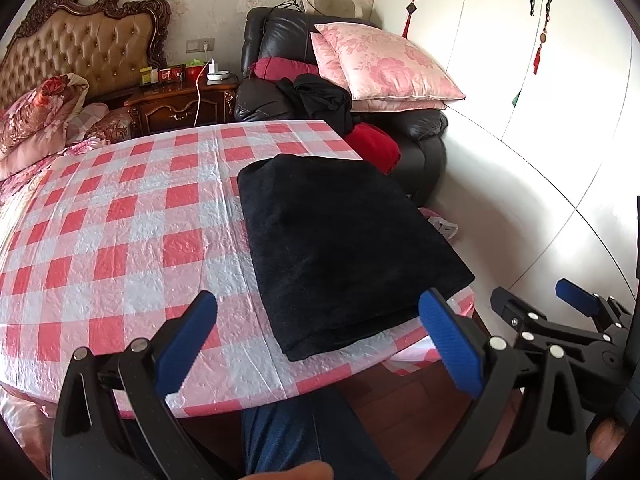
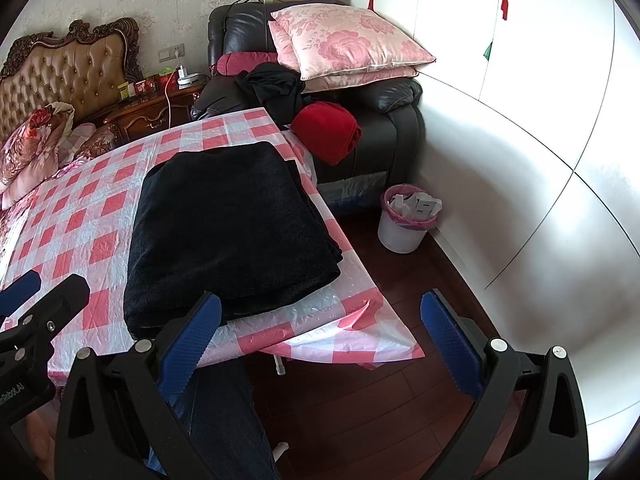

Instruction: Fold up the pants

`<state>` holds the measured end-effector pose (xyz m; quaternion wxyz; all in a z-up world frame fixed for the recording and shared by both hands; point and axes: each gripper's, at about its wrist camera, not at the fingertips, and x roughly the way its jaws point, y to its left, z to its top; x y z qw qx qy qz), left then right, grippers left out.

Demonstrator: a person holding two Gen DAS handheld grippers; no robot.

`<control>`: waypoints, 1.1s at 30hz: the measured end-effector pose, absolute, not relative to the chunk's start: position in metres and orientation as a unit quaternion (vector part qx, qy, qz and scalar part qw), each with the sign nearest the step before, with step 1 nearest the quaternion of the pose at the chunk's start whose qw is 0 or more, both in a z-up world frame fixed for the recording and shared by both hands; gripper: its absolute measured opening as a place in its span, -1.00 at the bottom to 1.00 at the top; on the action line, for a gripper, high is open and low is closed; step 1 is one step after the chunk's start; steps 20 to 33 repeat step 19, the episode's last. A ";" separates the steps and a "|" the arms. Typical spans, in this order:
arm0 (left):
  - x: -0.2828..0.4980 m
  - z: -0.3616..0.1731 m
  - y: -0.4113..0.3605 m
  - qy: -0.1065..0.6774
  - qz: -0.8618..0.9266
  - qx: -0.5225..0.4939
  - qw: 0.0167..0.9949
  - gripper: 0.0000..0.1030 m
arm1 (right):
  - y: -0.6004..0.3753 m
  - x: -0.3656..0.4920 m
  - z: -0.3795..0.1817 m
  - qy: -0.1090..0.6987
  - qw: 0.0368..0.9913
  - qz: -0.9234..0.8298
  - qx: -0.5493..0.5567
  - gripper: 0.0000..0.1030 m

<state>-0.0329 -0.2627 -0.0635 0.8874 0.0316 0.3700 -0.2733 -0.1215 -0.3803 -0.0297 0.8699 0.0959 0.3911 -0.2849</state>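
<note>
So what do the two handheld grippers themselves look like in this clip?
Both are the same build: the left gripper and right gripper have black plastic frames with silver rivets at the linkage joints and two fingers faced with blue textured pads. No cables show. The person wears dark blue trousers.

Pants — solid black, no pattern. Table cover — red-and-white check. Left gripper and right gripper: black frames, blue textured pads, silver pins. Armchair: glossy black. Pillows: pale pink with darker pink floral print. Rolled blanket: plain red. Waste bin: white, pink liner. Wardrobe doors: white, red tassels. Headboard: tan tufted, dark brown carved frame. Floor: dark reddish wood.
</note>
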 end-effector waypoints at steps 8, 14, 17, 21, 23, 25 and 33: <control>-0.031 -0.063 -0.269 0.369 -0.314 0.017 0.875 0.97 | -0.387 -0.123 -0.039 0.397 0.864 -0.291 0.102 0.89; -0.017 -0.062 -0.263 0.384 -0.344 -0.020 0.857 0.97 | -0.392 -0.121 -0.043 0.401 0.859 -0.301 0.106 0.89; 0.003 -0.056 -0.224 0.373 -0.336 -0.060 0.862 0.97 | -0.392 -0.116 -0.045 0.397 0.859 -0.300 0.122 0.89; 0.023 -0.053 -0.168 0.352 -0.290 -0.084 0.886 0.97 | -0.389 -0.112 -0.045 0.389 0.861 -0.299 0.130 0.89; 0.023 -0.053 -0.168 0.352 -0.290 -0.084 0.886 0.97 | -0.389 -0.112 -0.045 0.389 0.861 -0.299 0.130 0.89; 0.023 -0.053 -0.168 0.352 -0.290 -0.084 0.886 0.97 | -0.389 -0.112 -0.045 0.389 0.861 -0.299 0.130 0.89; 0.023 -0.053 -0.168 0.352 -0.290 -0.084 0.886 0.97 | -0.389 -0.112 -0.045 0.389 0.861 -0.299 0.130 0.89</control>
